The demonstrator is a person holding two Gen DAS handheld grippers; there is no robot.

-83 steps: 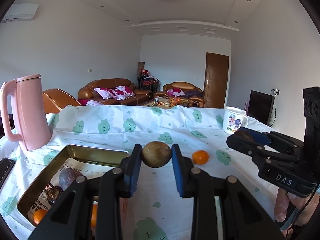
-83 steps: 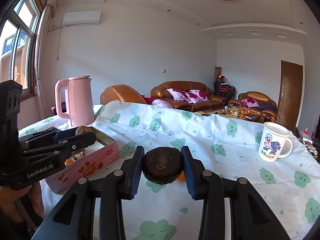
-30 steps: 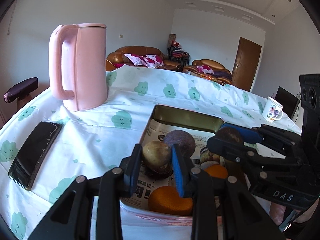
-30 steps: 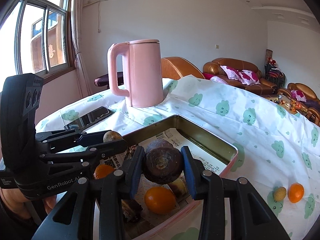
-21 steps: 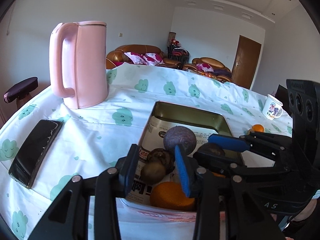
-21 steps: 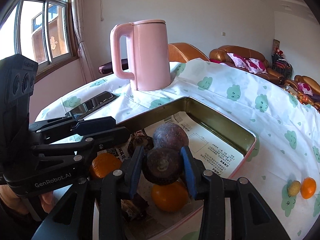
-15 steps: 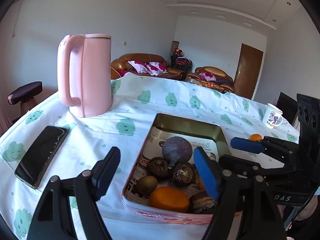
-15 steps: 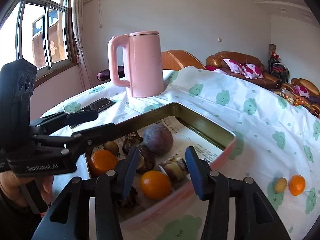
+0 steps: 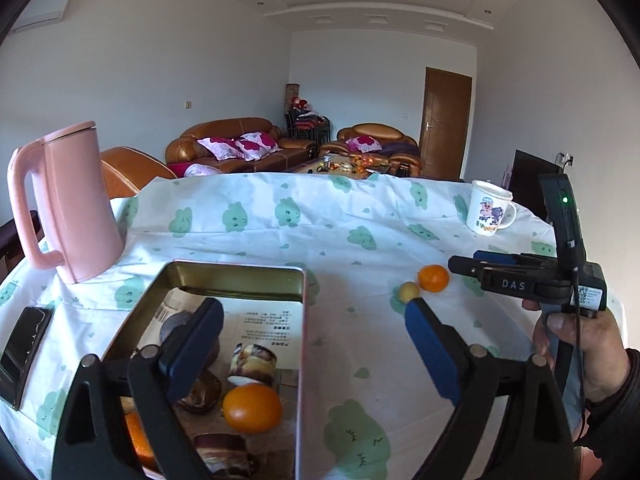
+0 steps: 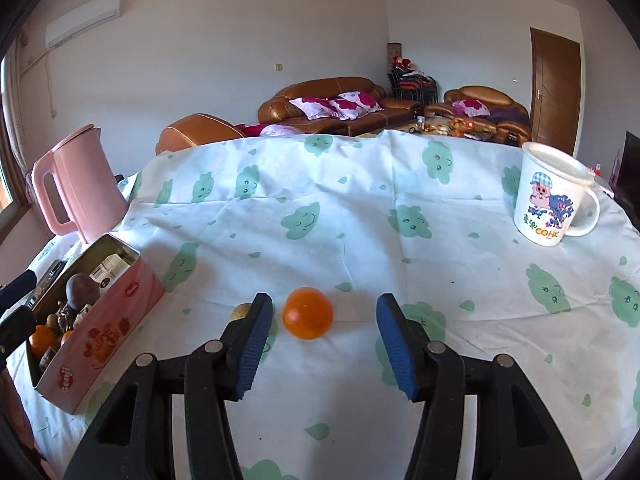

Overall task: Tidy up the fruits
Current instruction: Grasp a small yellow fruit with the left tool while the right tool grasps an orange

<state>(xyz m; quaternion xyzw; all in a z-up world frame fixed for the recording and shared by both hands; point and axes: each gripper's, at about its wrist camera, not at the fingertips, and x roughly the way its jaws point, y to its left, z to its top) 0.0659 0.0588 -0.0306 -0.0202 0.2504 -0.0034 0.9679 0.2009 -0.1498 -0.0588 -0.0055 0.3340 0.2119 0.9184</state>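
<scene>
- Here, at nine o'clock on the tabletop (image 9: 360,344), a dark phone (image 9: 22,356) lies flat, with a pink kettle (image 9: 66,204) standing upright just beyond it.
- Next comes the pink tin box (image 9: 240,276), lined with printed paper and holding several fruits: a bright orange (image 9: 253,407), a dark purple round fruit (image 10: 81,291) and a few brown ones.
- The left claw (image 9: 308,350) hangs over the box's near right corner; its jaws are opening, spread wide with nothing between them.
- On the cloth at about one o'clock from that claw lie a small yellowish fruit (image 9: 409,292) and a loose orange (image 9: 433,278), touching or nearly so, well apart from the box.
- The right claw (image 10: 324,346) sits just short of that loose orange, which shows between its blue pads (image 10: 256,344); the jaws are opening and press on nothing.
- A hand (image 9: 580,344) grips the right claw's handle at three o'clock.
- A white cartoon mug (image 10: 550,196) stands upright at two o'clock.
</scene>
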